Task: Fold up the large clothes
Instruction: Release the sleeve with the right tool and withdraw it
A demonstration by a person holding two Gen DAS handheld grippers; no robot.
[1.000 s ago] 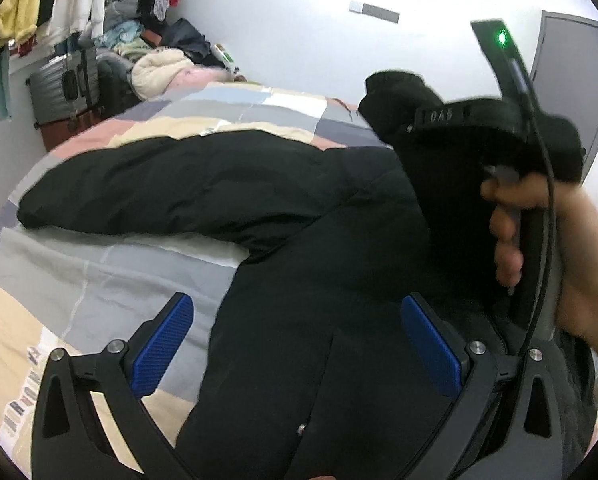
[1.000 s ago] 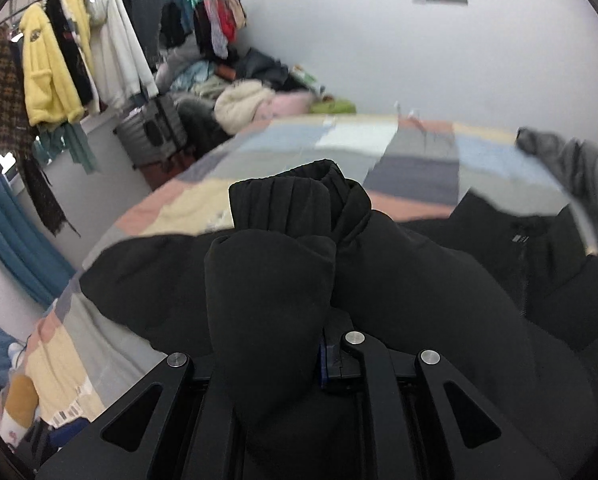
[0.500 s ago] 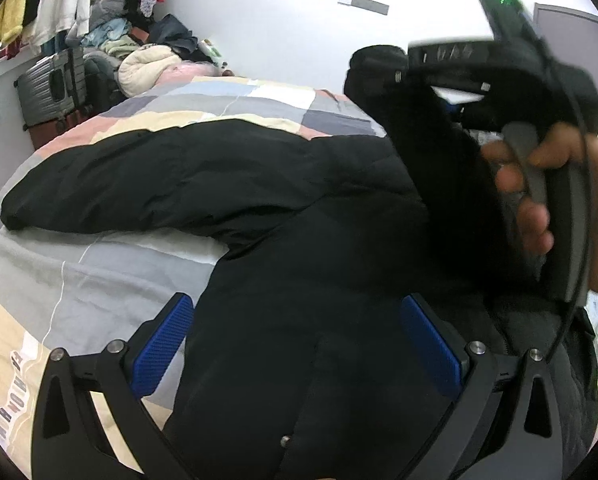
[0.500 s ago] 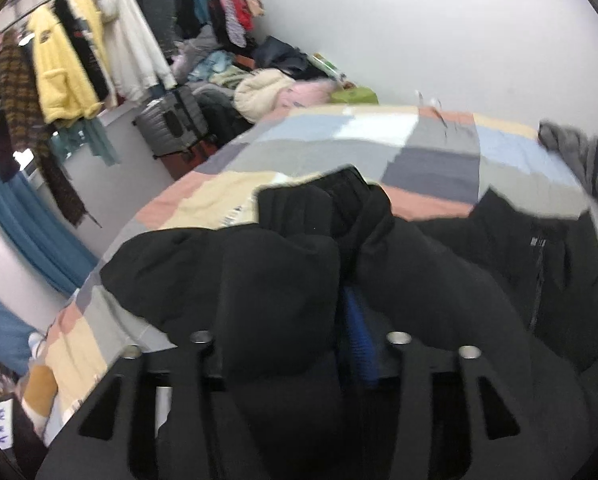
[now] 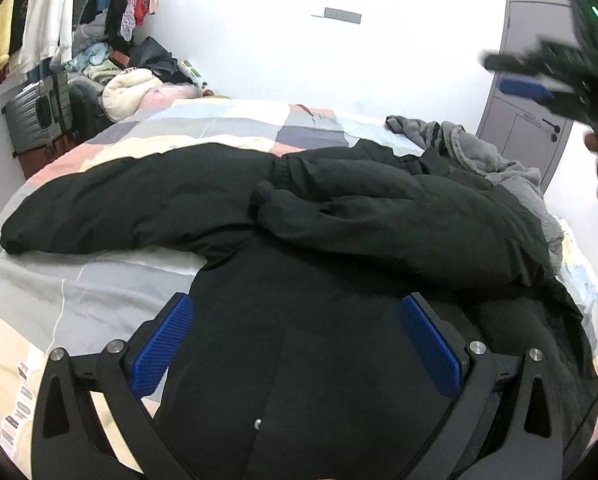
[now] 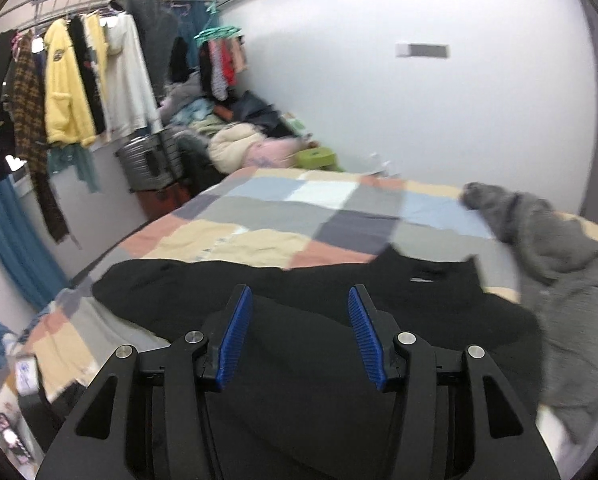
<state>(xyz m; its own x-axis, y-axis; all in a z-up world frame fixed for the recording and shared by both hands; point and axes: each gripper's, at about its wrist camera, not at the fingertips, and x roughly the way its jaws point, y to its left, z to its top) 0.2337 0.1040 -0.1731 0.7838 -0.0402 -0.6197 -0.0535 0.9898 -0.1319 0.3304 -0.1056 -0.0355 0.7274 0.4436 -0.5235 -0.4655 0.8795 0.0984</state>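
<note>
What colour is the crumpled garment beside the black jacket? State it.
Grey, clearest in the right wrist view.

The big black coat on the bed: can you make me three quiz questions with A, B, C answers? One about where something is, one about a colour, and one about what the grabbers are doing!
1. Where is the folded-over sleeve of the black coat?
A. hanging off the bed
B. lying across the coat's body
C. on the clothes rail

2. What colour are the pads on the right gripper?
A. blue
B. red
C. green

3. What is the right gripper doing?
A. pinching the sleeve
B. holding the grey garment
C. open, holding nothing

Answers:
1 B, the sleeve rests on top of the coat's chest.
2 A, both ribbed pads are plainly blue.
3 C, its fingers stand apart with only air between them, and the grey garment lies untouched on the bed.
</note>
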